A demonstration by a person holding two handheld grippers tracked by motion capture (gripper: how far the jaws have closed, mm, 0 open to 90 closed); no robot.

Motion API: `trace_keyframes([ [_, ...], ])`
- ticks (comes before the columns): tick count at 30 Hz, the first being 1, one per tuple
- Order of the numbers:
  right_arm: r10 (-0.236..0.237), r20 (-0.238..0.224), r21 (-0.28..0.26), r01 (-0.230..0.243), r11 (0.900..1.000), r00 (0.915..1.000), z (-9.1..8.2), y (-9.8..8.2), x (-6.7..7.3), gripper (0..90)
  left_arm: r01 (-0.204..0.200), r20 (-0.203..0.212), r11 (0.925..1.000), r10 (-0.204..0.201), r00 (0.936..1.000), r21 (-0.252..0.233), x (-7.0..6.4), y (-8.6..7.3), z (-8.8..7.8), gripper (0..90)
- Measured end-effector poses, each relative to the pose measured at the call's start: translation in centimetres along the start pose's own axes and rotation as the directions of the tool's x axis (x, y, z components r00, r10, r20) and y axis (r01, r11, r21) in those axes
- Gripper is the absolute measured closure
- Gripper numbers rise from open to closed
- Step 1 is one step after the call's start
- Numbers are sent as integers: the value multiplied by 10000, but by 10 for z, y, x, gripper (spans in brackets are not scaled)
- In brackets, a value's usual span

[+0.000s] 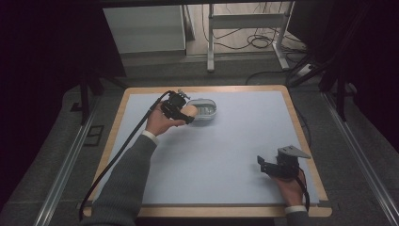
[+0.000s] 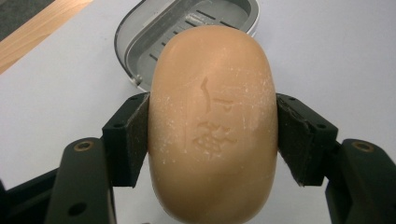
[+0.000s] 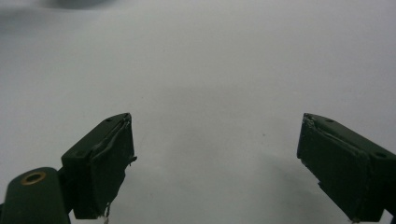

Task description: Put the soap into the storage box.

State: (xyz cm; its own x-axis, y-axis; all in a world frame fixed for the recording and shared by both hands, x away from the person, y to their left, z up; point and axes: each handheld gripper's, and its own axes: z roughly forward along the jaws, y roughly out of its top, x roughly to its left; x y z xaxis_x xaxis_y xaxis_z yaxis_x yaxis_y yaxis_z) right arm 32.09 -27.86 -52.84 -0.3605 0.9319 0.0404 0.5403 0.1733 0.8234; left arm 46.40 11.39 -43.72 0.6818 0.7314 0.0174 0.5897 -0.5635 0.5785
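The left hand-held gripper (image 2: pixel 212 135) is closed on a bar of soap (image 2: pixel 212 126), its two black padded jaws pressing the bar's long sides so that the soap stands out beyond them. The bar is a smooth, rounded oval, peach-tan in colour, with characters stamped into its face (too worn to read) and a dusting of pale flecks. Just beyond its far end lies a grey oval soap dish (image 2: pixel 140 35) of hard plastic, with a slotted floor and a raised rim; in the high view the soap (image 1: pixel 190 111) hangs at the dish's (image 1: pixel 207 111) left end, at the far side of the tabletop (image 1: pixel 221 155), which is covered with a matte pale-blue sheet inside a light wooden border. The right hand-held gripper (image 3: pixel 215 158) is wide open and holds nothing, its worn pads well apart over the bare sheet, near the tabletop's right front corner (image 1: pixel 277 165).
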Motion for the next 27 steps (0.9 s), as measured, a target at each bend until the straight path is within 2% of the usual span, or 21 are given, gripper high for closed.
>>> trace_keyframes([
  [3,-6,13,-8,6,10000,10000,0,0,0,109,127,125,9999,-126,9998,-64,2,5,5,325],
  [7,-2,6,-1,2,10000,10000,0,0,0,110,76,23,10000,-76,10000,11,4,10,9,325],
  [10,-2,-9,6,2,10000,10000,0,0,0,109,89,128,10000,-88,9999,-37,5,16,14,325],
  [22,21,-11,17,-21,10000,10000,0,0,0,109,-78,372,10000,79,9993,-24,7,33,27,325],
  [27,15,6,9,-15,10000,10000,0,0,0,109,-189,329,9998,187,9993,75,7,36,30,324],
])
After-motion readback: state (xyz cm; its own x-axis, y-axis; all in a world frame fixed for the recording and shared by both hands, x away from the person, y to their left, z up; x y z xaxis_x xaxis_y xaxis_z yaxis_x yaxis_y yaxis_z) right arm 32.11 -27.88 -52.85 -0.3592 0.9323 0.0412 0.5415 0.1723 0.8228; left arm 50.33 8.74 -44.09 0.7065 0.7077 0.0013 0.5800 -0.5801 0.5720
